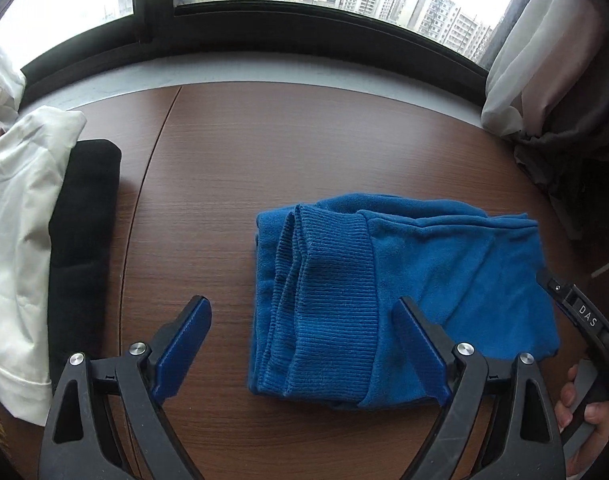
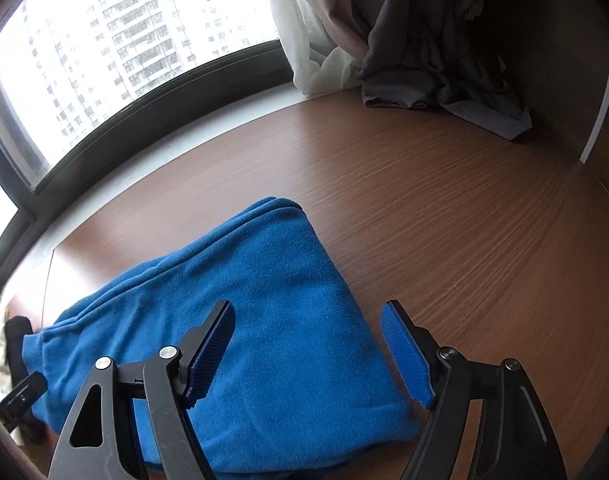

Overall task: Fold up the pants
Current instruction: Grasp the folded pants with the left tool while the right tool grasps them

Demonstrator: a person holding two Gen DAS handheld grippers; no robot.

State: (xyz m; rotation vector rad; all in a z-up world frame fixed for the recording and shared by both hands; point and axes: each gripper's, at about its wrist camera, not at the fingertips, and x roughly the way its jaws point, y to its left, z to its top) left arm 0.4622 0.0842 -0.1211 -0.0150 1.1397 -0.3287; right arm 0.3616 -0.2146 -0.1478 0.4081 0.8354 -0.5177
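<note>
Brown wood-grain table [image 1: 232, 152] runs up to a window facing apartment towers. From the left wrist view, the left gripper [image 1: 304, 320] hangs low over the near edge of the folded blue pants [image 1: 384, 280], jaws spread wide with nothing between them, its right finger above the ribbed cuff [image 1: 336, 292]. A black garment [image 1: 84, 240] and white cloth [image 1: 20, 232] lie at the left. From the right wrist view, the right gripper [image 2: 308, 324] tilts down over the pants [image 2: 284, 320], jaws parted and empty, one finger above the fabric, the other beyond its edge over the table. Curtains [image 2: 384, 40] bunch at the far corner.
</note>
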